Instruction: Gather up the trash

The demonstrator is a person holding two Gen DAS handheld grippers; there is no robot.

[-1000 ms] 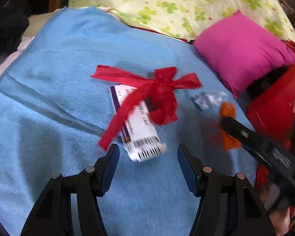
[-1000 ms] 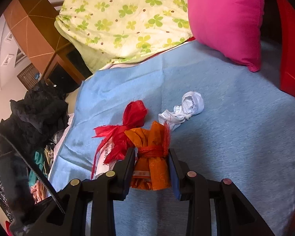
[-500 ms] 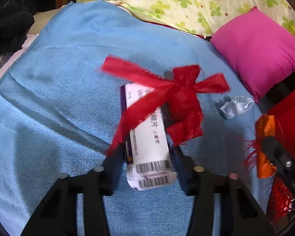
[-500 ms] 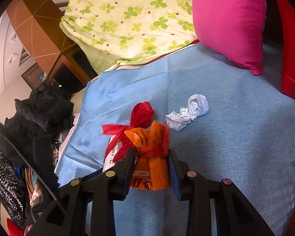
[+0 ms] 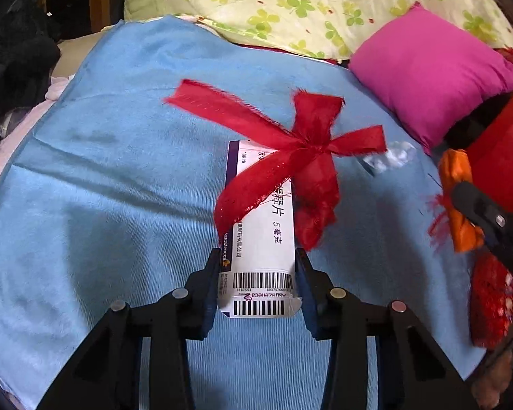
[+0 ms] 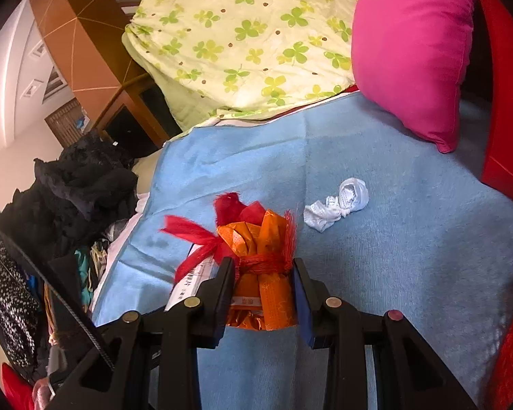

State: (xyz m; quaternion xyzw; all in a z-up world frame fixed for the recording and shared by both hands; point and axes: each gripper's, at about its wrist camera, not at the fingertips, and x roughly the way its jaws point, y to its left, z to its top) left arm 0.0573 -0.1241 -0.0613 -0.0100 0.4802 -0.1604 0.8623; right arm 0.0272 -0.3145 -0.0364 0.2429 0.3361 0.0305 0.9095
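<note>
A white medicine box (image 5: 260,239) with barcodes lies on the blue blanket (image 5: 102,188), with a frayed red ribbon bow (image 5: 311,143) draped over its far end. My left gripper (image 5: 258,259) is shut on the box's near end, both pads pressed against its sides. My right gripper (image 6: 261,273) is shut on an orange wrapper bundle (image 6: 263,239) tied with red string and holds it above the blanket. That orange bundle (image 5: 458,205) also shows at the right edge of the left wrist view. A crumpled white paper (image 6: 342,201) lies loose on the blanket beyond both grippers.
A pink cushion (image 5: 434,68) and a clover-print quilt (image 6: 239,34) border the blanket's far side. A red container (image 5: 502,157) stands at the right, with a red mesh bag (image 5: 492,294) below it. Dark clothes (image 6: 78,184) are piled off the left edge.
My left gripper has moved forward around the box and shut on it. The right gripper has shifted slightly, still holding the orange bundle.
</note>
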